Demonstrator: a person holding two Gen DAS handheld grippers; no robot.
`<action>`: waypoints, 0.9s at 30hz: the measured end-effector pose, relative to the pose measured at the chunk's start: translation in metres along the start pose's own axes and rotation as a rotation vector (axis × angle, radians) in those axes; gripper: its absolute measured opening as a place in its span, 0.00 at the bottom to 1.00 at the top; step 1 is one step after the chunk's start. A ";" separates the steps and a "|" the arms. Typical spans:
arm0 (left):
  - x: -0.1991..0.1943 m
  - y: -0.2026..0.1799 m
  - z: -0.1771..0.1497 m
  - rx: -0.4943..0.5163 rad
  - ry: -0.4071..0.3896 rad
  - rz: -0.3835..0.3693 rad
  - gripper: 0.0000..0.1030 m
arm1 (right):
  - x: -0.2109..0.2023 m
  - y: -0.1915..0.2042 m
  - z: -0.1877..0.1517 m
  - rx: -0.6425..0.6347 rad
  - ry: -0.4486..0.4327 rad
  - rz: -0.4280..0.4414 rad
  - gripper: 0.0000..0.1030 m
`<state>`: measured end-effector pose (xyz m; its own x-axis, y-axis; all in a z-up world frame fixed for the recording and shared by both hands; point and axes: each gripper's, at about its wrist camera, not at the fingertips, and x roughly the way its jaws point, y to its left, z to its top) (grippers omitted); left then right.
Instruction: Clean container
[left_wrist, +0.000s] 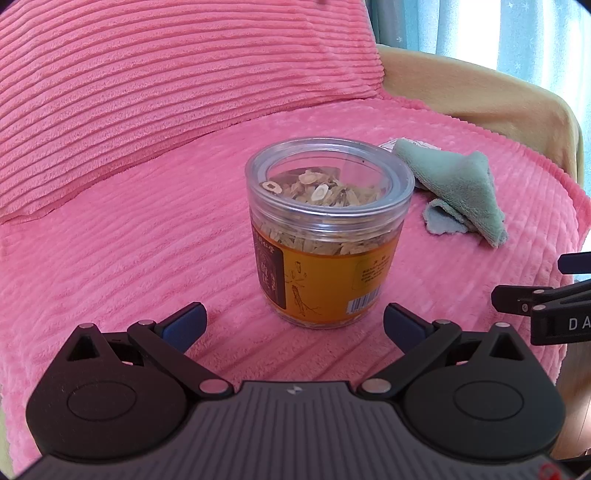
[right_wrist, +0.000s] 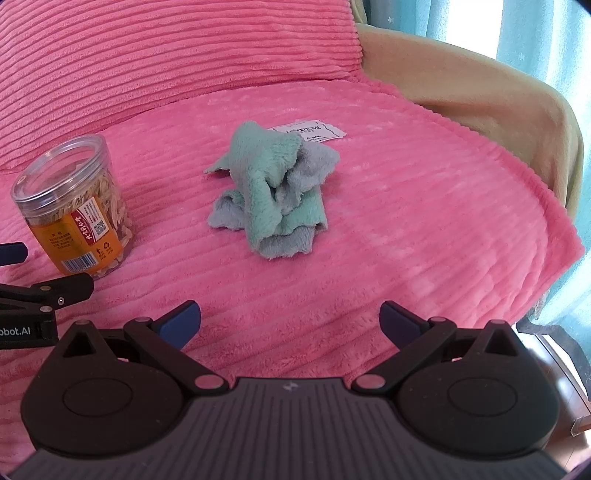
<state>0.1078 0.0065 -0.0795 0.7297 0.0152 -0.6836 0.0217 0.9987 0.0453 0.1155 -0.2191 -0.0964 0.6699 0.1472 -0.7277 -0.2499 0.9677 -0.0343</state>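
since nothing is gripped yet, i read this as the very start: the jar (left_wrist: 328, 232) stands upright on the pink blanket (left_wrist: 129, 258), lid on, long axis vertical, with pale dried slices showing through the clear top and an orange label round the lower half. my left gripper (left_wrist: 295, 325) faces the jar squarely, fingers spread wide and empty, the jar centred between them but just beyond the tips, not touching. the green cloth (right_wrist: 273, 192) lies crumpled to the right of the jar, well apart from it, and my right gripper (right_wrist: 290, 321) points straight at that cloth, also wide and empty, with a stretch of bare blanket between. so the left hand is the nearer one to the jar and the right the nearer to the cloth; i judge the sensible split is left to steady the jar, right to fetch the cloth. a white printed tag (right_wrist: 310, 132) sits just behind the cloth, perhaps sewn to it, though i cannot tell from here. the blanket is soft and ribbed, so the jar may rock when squeezed. behind the jar rises a big pink cushion (left_wrist: 166, 74); right of that a tan chair back (right_wrist: 461, 81), then pale blue curtains (right_wrist: 535, 33) with daylight coming through.
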 end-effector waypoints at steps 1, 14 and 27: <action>0.000 0.000 0.000 0.001 0.001 -0.001 0.99 | 0.000 0.000 0.000 0.001 0.001 0.000 0.99; 0.004 -0.002 -0.002 0.000 0.003 -0.023 0.99 | 0.000 -0.002 0.000 0.007 0.002 -0.003 0.99; 0.004 -0.003 -0.001 -0.008 0.002 -0.028 0.99 | 0.000 -0.004 0.000 0.012 -0.001 -0.008 0.99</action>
<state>0.1099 0.0040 -0.0835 0.7278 -0.0123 -0.6856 0.0363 0.9991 0.0206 0.1164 -0.2229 -0.0958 0.6723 0.1398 -0.7270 -0.2364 0.9711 -0.0318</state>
